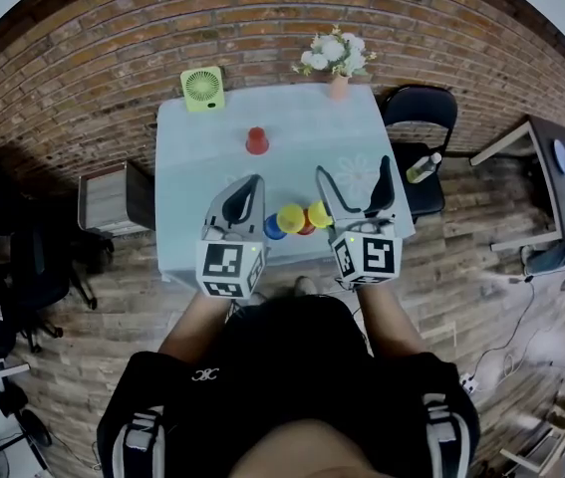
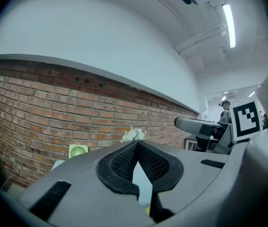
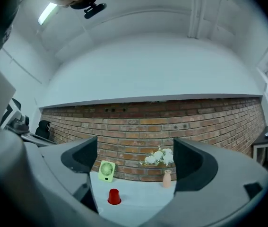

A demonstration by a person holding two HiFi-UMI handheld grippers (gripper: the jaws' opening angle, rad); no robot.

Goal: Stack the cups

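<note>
Red cup (image 1: 256,140) on pale-blue table (image 1: 202,172)

office-type workroom: brick wall (image 1: 113,58), wood-plank floor (image 1: 461,267), black chair (image 1: 420,108), side desk (image 1: 546,142), ceiling strip light (image 2: 228,25), loose cables (image 1: 509,312) on floor.

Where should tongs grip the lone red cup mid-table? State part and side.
The small red plastic cup stands upside down, rim on the pale blue table. Probably grip its tapered side wall mid-height, coming level from the near edge with the open right tongs straddling it.
</note>
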